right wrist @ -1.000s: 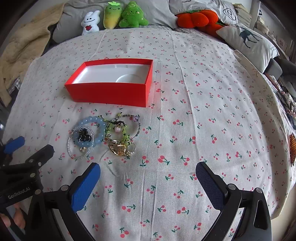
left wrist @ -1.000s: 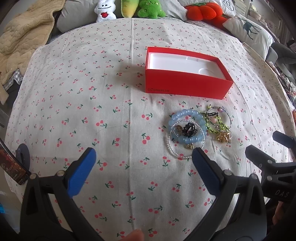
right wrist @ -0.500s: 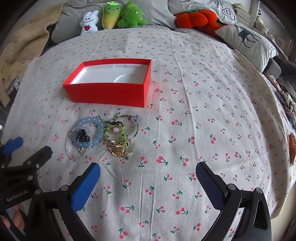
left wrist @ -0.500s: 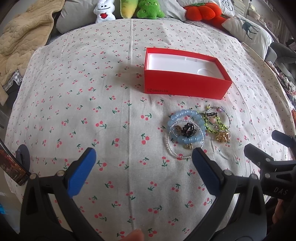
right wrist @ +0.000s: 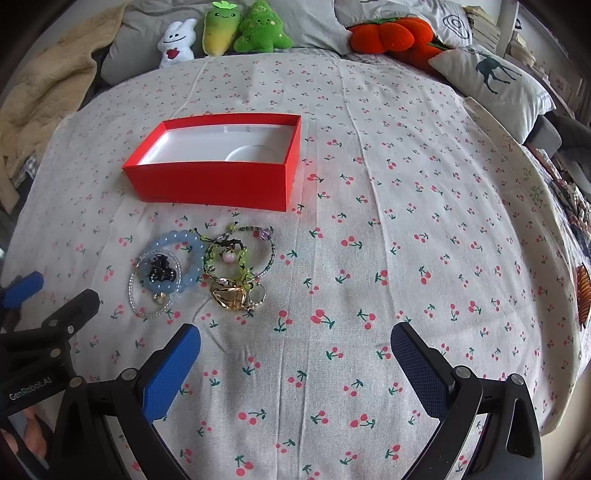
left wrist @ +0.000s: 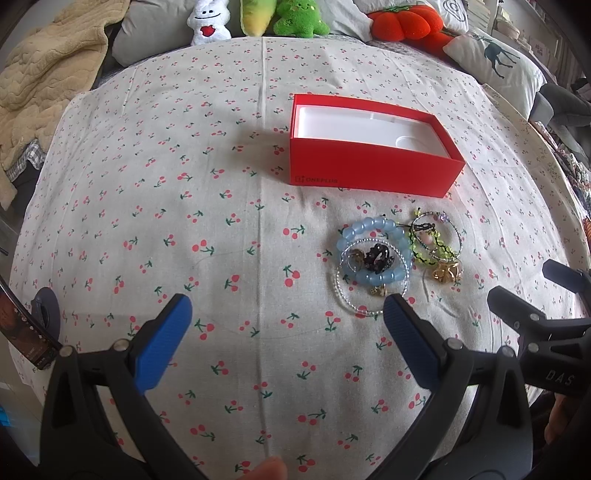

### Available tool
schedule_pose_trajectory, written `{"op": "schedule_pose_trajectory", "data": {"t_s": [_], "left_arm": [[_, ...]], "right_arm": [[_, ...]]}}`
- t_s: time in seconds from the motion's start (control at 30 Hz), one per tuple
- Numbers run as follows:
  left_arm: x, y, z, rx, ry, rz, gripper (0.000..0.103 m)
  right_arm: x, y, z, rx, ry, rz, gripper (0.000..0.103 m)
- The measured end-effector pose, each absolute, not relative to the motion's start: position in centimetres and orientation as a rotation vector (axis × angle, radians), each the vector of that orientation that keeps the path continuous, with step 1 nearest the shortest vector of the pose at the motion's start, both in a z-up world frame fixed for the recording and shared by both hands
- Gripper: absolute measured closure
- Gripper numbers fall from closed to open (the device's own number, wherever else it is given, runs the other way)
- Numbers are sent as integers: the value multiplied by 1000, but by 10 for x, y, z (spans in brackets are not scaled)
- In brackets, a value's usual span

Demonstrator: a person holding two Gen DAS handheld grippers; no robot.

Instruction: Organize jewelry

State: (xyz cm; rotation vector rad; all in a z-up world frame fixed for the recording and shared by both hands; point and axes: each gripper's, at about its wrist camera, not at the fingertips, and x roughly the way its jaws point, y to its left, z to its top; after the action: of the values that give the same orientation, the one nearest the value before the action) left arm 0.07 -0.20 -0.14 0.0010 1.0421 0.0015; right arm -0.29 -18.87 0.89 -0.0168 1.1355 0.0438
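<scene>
On the cherry-print sheet (left wrist: 184,192) covering the bed, nothing is gripped yet. L gripper (left wrist: 284,321) hangs over the near part of the sheet, blue pads wide apart and empty; its right pad (left wrist: 410,343) sits just short of the clear bead bracelet (left wrist: 354,295). Going left to right in the left wrist view: beige blanket (left wrist: 48,85) at the far left edge, then bare sheet, then the red box (left wrist: 373,173) w/ white lining, lid off and open-topped, toward the middle-far part of the sheet. Jewelry lies in a loose pile just in front of the box, not touching it. Pale blue bead bracelet (left wrist: 373,251) overlaps the clear one, w/ a dark charm piece (left wrist: 376,256) inside its ring. Right beside it: green bead bracelet (left wrist: 428,247) tangled w/ a thin wire bangle (left wrist: 443,232), and a gold piece (left wrist: 447,271) at the near side.

R gripper (right wrist: 295,350) is also spread wide w/ nothing between the pads, over bare sheet to the right of the pile; its left pad (right wrist: 171,369) is near the gold piece. Plush toys (right wrist: 221,29) and pillows (right wrist: 491,77) line the far edge.
</scene>
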Motion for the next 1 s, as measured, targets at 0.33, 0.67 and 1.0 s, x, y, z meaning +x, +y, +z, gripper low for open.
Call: {"op": "schedule_pose_trajectory", "data": {"t_s": [0.33,0.67,1.0], "left_arm": [[1,0,-3,-10,1033,-3,0],[2,4,-4,-33,1024,-13,0],[20,5,6,-4,1098,-75,0]], "right_arm": [[-3,-189,8,-16,1137,43,0],[-3,-188,7,-14,1141,48,0],[11,-197,25,33,1168,67,0]]}}
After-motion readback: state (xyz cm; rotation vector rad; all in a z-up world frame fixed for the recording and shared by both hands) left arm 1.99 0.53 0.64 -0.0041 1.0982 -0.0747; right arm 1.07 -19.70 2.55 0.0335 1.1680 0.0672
